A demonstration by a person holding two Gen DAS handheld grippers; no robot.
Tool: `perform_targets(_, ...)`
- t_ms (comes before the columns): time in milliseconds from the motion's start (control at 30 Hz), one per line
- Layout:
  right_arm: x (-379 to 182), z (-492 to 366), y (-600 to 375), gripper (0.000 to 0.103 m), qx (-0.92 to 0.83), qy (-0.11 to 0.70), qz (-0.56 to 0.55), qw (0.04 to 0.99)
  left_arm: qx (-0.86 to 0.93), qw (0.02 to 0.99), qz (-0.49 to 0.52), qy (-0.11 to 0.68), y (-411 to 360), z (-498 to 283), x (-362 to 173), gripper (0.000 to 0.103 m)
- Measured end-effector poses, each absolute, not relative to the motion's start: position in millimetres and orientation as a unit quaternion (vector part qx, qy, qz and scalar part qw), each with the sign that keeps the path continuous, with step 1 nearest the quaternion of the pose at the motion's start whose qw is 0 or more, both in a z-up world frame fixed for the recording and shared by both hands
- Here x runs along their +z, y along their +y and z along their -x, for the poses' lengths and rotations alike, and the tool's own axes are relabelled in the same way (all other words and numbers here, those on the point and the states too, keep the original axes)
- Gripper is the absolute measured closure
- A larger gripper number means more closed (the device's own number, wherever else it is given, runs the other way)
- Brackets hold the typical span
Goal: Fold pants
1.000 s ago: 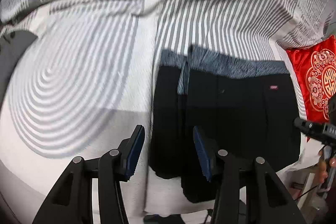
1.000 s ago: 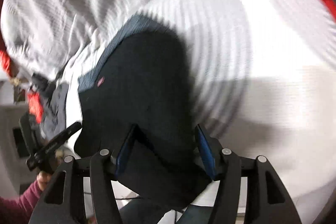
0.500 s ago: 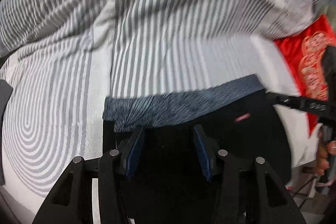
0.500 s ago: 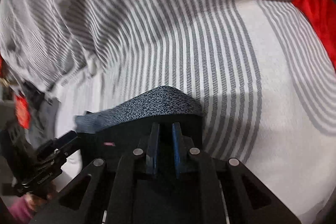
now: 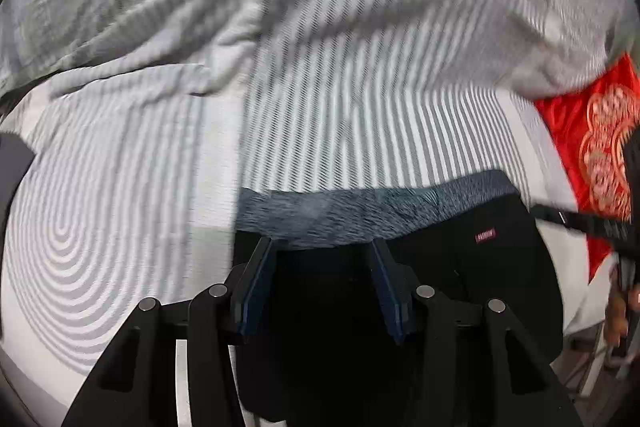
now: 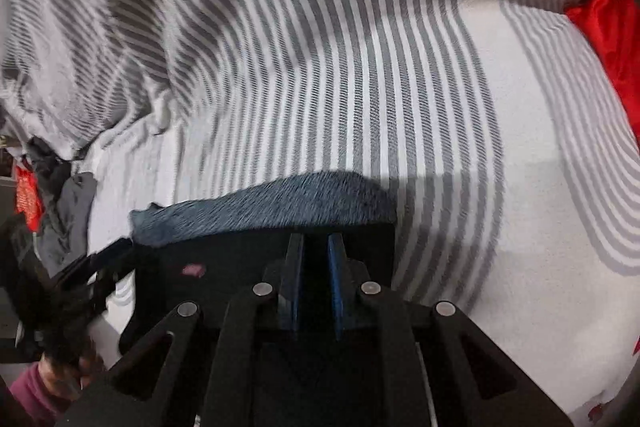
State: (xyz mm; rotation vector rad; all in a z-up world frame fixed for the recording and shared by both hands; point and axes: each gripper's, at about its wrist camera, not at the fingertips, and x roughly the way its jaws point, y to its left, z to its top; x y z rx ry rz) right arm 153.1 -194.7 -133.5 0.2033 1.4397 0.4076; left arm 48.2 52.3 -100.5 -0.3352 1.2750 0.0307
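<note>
The black pants (image 5: 460,267) with a speckled blue-grey waistband (image 5: 360,211) lie on a grey-and-white striped bedsheet (image 5: 320,87). My left gripper (image 5: 322,259) is open, its jaws either side of the black fabric just below the waistband. My right gripper (image 6: 316,247) is shut on the black pants fabric (image 6: 224,267) near the waistband (image 6: 280,203) right end. A small red label (image 5: 485,235) shows on the pants, and also in the right wrist view (image 6: 194,270).
A red embroidered cushion (image 5: 600,147) lies to the right of the pants, also at the right wrist view's edge (image 6: 612,39). Dark grey clothing (image 6: 68,211) lies at the bed's left edge. Rumpled striped bedding (image 6: 100,47) rises behind.
Both grippers moved forward over the pants to the waistband. The right gripper closed on the fabric about half a second ago and stays shut. The left stays open.
</note>
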Motion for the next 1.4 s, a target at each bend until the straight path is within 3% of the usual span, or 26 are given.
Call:
perform_targets(267, -99, -77, -193, 0.089, 0.18, 0.67, -0.065, 0.717, -0.005, 0.774, 0.126, 0.621, 39, -48, -116, 0.053)
perform_targets(300, -107, -72, -191, 0.089, 0.178, 0.676, -0.062, 0.712, -0.002, 0.772, 0.108, 0.627, 33, -47, -125, 0.049)
perform_targets(333, -119, -64, -191, 0.089, 0.169, 0.683, -0.06, 0.709, 0.005, 0.776, 0.094, 0.623, 29, -44, -132, 0.033)
perform_targets(400, -135, -62, -188, 0.089, 0.158, 0.684, -0.05, 0.711, 0.014, 0.78, 0.119, 0.614, 34, -43, -143, 0.026)
perform_targets(833, -141, -76, -184, 0.088, 0.135, 0.703, -0.065, 0.695, 0.025, 0.768, 0.131, 0.627, 41, -41, -98, 0.025)
perform_targets(867, -140, -74, -185, 0.087, 0.133, 0.704, -0.065, 0.695, 0.025, 0.768, 0.129, 0.627, 41, -39, -93, 0.025)
perform_targets(933, -135, -74, -182, 0.067, 0.14, 0.704, -0.075, 0.692, 0.026, 0.762, 0.125, 0.635, 38, -37, -84, 0.025)
perform_targets(967, -131, -73, -178, 0.045, 0.151, 0.703, -0.084, 0.69, 0.027, 0.76, 0.124, 0.637, 38, -36, -81, 0.025)
perform_targets(1000, -127, -72, -174, 0.031, 0.159, 0.702, -0.087, 0.689, 0.028, 0.76, 0.125, 0.637, 38, -35, -77, 0.025)
perform_targets(1100, -110, -64, -159, 0.027, 0.17, 0.7, -0.054, 0.691, 0.027, 0.759, 0.127, 0.638, 37, -29, -65, 0.025)
perform_targets(1200, -95, -58, -153, 0.023, 0.174, 0.699, -0.052, 0.692, 0.028, 0.755, 0.119, 0.644, 34, -25, -55, 0.0)
perform_targets(1400, -72, -52, -159, 0.016, 0.146, 0.695, -0.046, 0.703, 0.026, 0.762, 0.091, 0.641, 22, -16, -36, 0.001)
